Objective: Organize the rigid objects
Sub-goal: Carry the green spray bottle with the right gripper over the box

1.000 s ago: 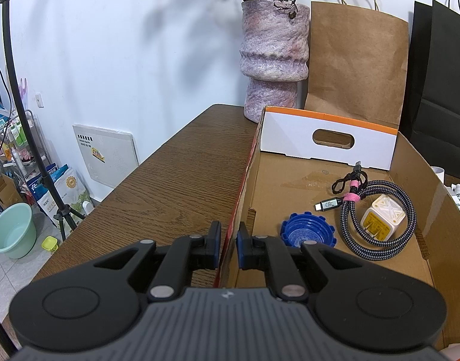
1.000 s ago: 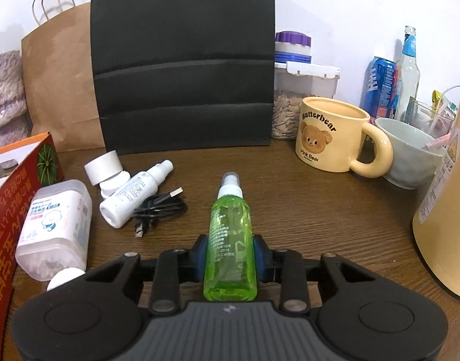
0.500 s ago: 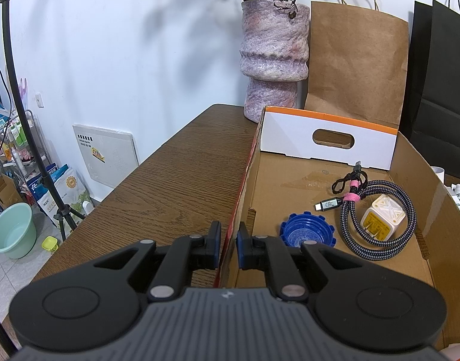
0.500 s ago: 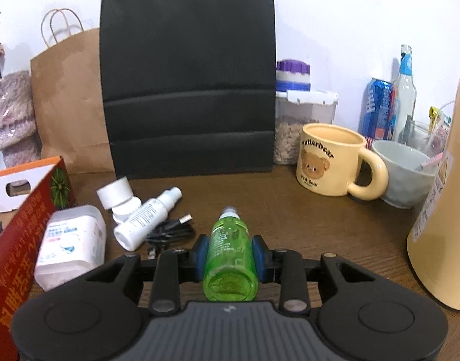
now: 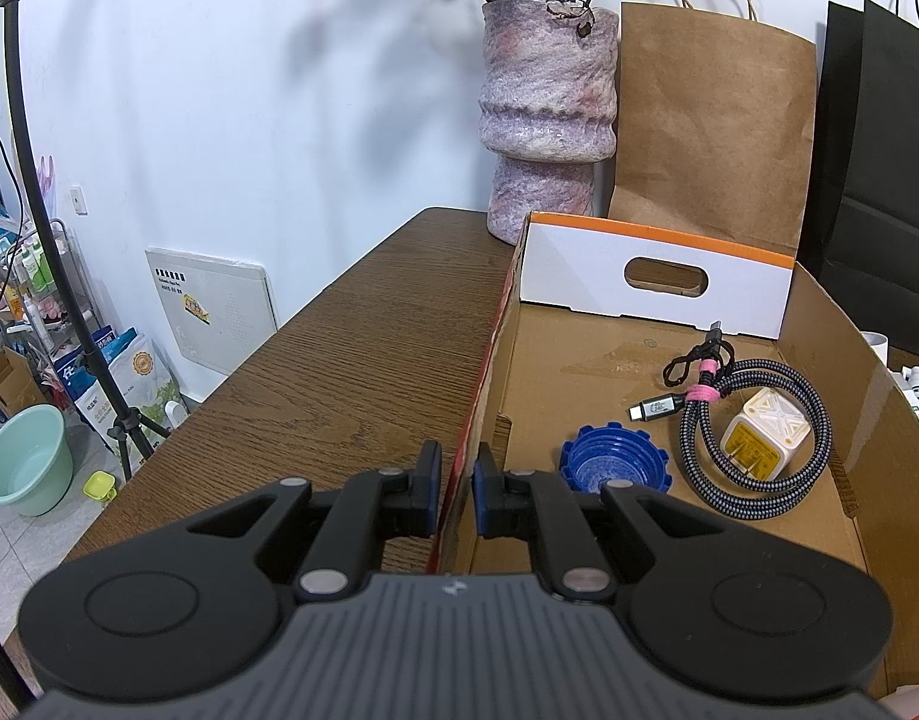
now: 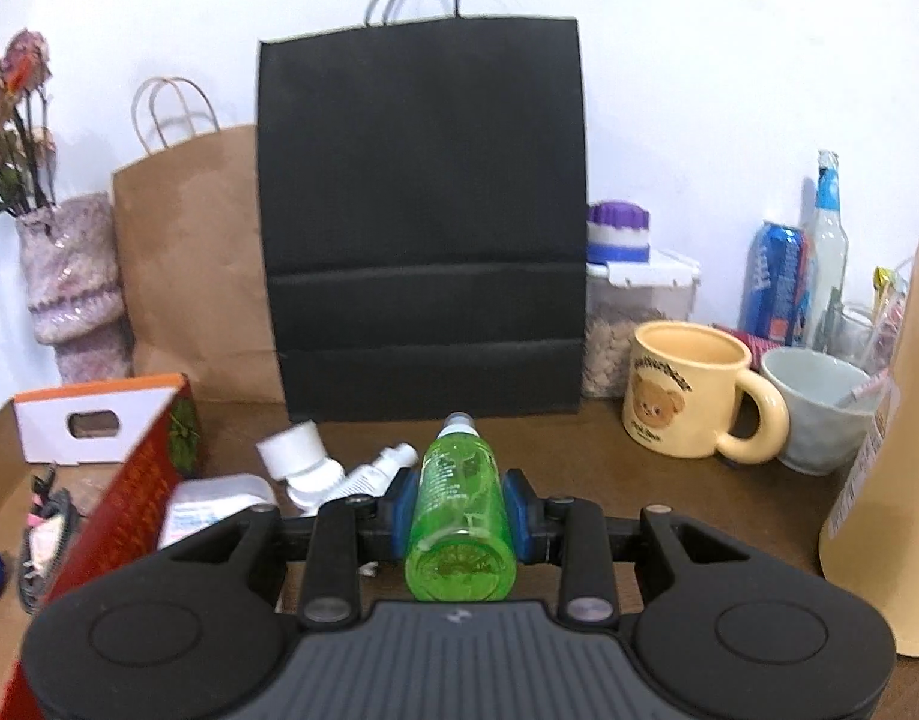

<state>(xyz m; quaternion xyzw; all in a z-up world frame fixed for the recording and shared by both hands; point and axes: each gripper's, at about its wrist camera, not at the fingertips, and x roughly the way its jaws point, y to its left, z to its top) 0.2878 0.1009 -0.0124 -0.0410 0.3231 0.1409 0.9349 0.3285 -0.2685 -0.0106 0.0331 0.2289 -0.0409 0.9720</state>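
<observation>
My right gripper (image 6: 457, 513) is shut on a green spray bottle (image 6: 458, 504), held off the brown table with its white nozzle pointing away from me. My left gripper (image 5: 456, 483) is shut on the left wall of the cardboard box (image 5: 471, 438), one finger on each side of it. Inside the box lie a blue ridged cap (image 5: 614, 467), a coiled braided cable (image 5: 759, 420) and a white charger plug (image 5: 765, 441). On the table beside the box sit a white tub (image 6: 210, 507), a white tape roll (image 6: 290, 450) and a small white spray bottle (image 6: 375, 474).
A black paper bag (image 6: 423, 228) and a brown paper bag (image 6: 189, 264) stand against the wall, next to a stone vase (image 5: 546, 114). A yellow bear mug (image 6: 693, 390), a pale bowl (image 6: 819, 408), a can, a glass bottle and a tall tan container (image 6: 903, 480) crowd the right.
The right gripper has lifted the green bottle off the table and tipped upward, so more wall and bag tops show. The left gripper has kept still on the box wall.
</observation>
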